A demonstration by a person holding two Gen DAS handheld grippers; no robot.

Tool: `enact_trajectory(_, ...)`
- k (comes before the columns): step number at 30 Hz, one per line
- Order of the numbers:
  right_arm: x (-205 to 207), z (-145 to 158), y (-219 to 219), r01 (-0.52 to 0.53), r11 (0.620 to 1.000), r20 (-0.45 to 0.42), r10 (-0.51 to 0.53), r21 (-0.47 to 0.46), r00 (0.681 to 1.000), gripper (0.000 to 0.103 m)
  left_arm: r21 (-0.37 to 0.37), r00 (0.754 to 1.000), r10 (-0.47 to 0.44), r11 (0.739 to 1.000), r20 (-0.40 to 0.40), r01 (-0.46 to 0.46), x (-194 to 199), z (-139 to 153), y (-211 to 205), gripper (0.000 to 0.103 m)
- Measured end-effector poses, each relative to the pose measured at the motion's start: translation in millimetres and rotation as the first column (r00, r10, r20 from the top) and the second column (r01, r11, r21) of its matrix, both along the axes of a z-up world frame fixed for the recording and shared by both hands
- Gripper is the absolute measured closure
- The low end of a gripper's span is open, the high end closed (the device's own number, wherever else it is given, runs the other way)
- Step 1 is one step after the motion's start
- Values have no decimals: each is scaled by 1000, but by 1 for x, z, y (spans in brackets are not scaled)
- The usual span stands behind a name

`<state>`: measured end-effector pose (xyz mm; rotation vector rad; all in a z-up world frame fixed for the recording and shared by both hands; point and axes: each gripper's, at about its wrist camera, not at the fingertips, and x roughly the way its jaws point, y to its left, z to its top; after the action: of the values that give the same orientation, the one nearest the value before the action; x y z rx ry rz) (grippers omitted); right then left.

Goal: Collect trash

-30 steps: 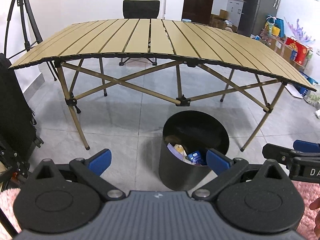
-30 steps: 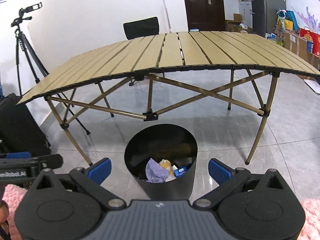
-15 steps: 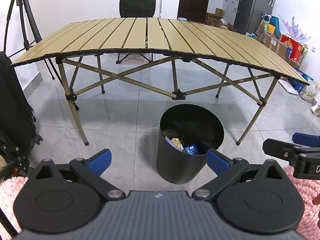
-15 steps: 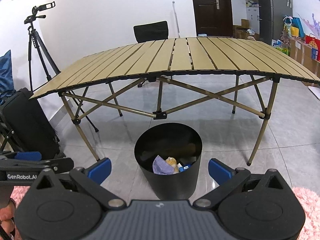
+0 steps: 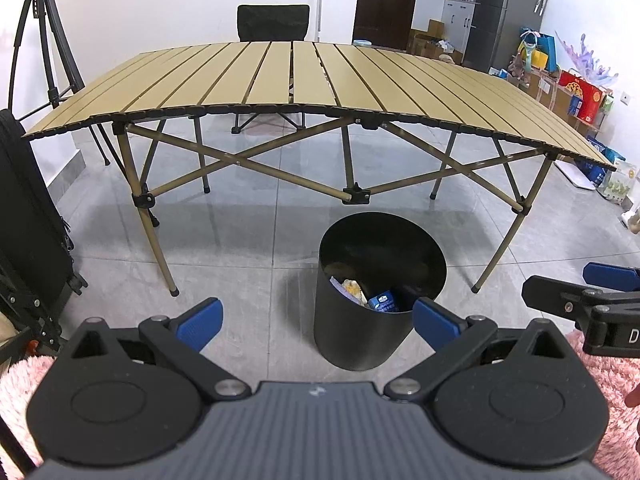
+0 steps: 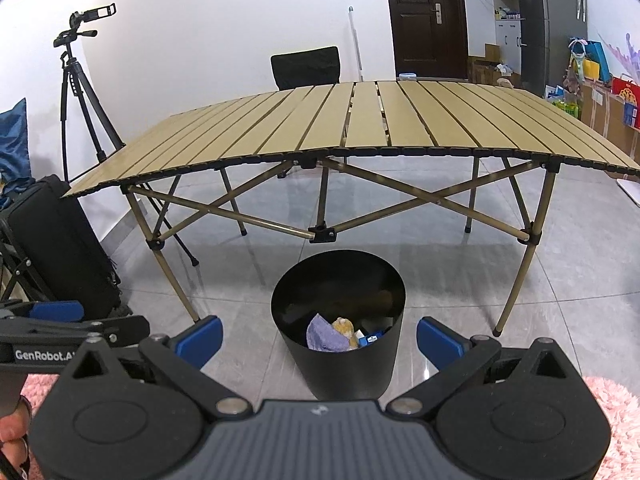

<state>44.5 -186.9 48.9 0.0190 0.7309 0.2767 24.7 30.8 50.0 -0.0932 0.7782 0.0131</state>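
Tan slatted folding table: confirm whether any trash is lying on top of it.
No. The tan slatted folding table shows a bare top.

White walls (image 6: 208,40) close in a room floored with glossy grey tiles (image 5: 256,240). A tan slatted folding table (image 5: 304,76) on crossed metal legs fills the middle, with a black chair (image 5: 273,22) behind it. A dark brown door (image 6: 424,16) stands in the far wall, beside a tall dark cabinet (image 5: 508,8). A tripod (image 6: 78,80) and a black case (image 6: 60,248) sit at the left; boxes and coloured bags (image 5: 576,88) line the right wall. Pink shaggy rug (image 6: 616,412) lies nearest.
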Motion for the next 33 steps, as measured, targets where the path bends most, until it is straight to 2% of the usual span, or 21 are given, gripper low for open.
enact_trajectory(33,-2,0,-1,4,1000,1,-4,3,1000,0,-20,1000,-14,1000,25,14,-6,5,3,0)
